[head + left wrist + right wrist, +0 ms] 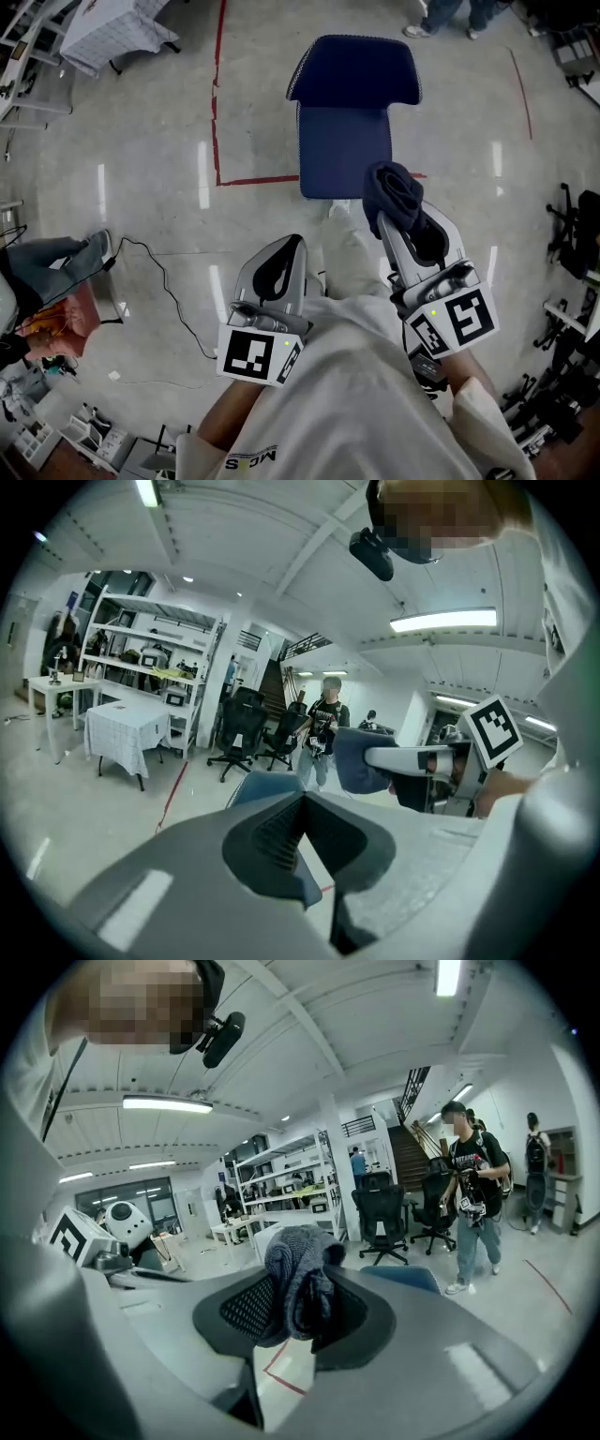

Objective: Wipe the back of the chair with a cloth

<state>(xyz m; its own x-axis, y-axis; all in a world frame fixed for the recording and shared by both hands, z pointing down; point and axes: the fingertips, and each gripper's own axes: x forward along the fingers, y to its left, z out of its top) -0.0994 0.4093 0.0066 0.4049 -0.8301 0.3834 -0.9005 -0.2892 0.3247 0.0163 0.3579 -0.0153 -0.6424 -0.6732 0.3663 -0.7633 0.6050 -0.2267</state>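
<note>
A dark blue chair (349,112) stands on the floor ahead of me, its broad part far and a narrower panel near. My right gripper (394,208) is shut on a bunched dark blue cloth (394,190), held just short of the chair's near edge. In the right gripper view the cloth (298,1274) fills the jaws and the chair (405,1278) shows behind. My left gripper (292,242) is shut and holds nothing, level with the right one and to its left. The left gripper view shows the chair (251,786) past the jaws and the cloth (356,759) at right.
Red tape (217,103) marks the floor left of the chair. A cable (167,286) trails at lower left near a seated person (52,267). A cloth-covered table (117,33) stands far left. Office chairs (574,234) crowd the right edge. A person (473,1204) stands beyond the chair.
</note>
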